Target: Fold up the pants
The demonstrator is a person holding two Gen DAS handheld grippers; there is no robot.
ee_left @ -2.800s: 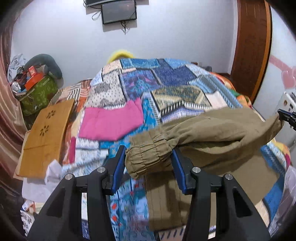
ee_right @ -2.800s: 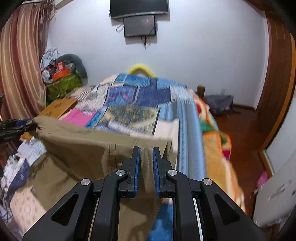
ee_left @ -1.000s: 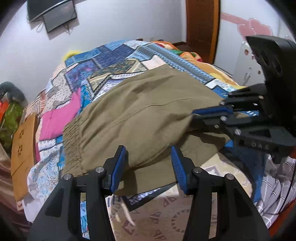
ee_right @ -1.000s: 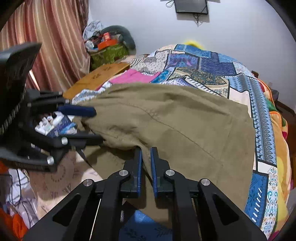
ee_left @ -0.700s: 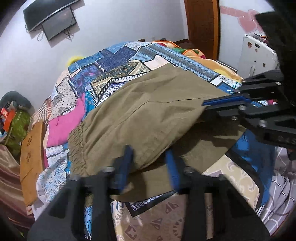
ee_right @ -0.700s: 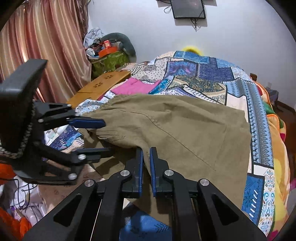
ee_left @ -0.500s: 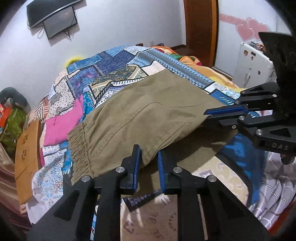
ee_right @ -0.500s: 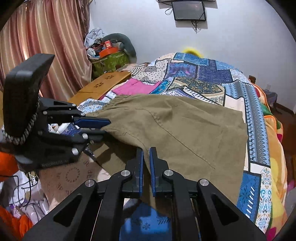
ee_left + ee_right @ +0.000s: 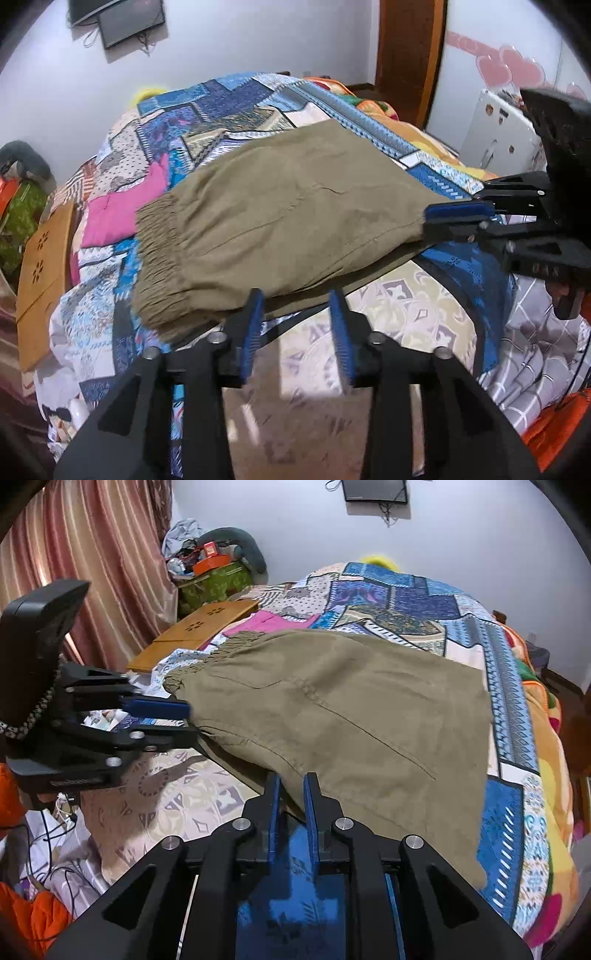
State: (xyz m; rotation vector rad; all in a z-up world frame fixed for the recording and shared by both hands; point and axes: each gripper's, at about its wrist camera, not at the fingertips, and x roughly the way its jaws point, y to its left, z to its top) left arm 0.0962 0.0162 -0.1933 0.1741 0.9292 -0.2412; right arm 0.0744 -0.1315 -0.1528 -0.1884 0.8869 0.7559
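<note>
Olive-green pants (image 9: 280,214) lie folded over on the patchwork bed, also seen in the right wrist view (image 9: 354,716). Their gathered elastic edge (image 9: 162,254) faces left. My left gripper (image 9: 295,310) is open and empty, just in front of the near fold edge; from the right wrist view (image 9: 184,720) it sits at the fabric's left corner. My right gripper (image 9: 291,786) has its jaws close together at the near edge of the pants, with fabric between the pads; in the left wrist view (image 9: 428,221) it is at the right corner.
A pink cloth (image 9: 118,210) lies beyond the pants. A wooden lap table (image 9: 199,631) and a cluttered green bag (image 9: 214,579) stand at the bed's left. A curtain (image 9: 92,565) hangs left. Orange cloth and cables (image 9: 40,897) lie near the front.
The pants were lowered from mid-air and now lie folded on the bed. My left gripper closed briefly, then opened and backed off the fabric. My right gripper stayed at the near edge.
</note>
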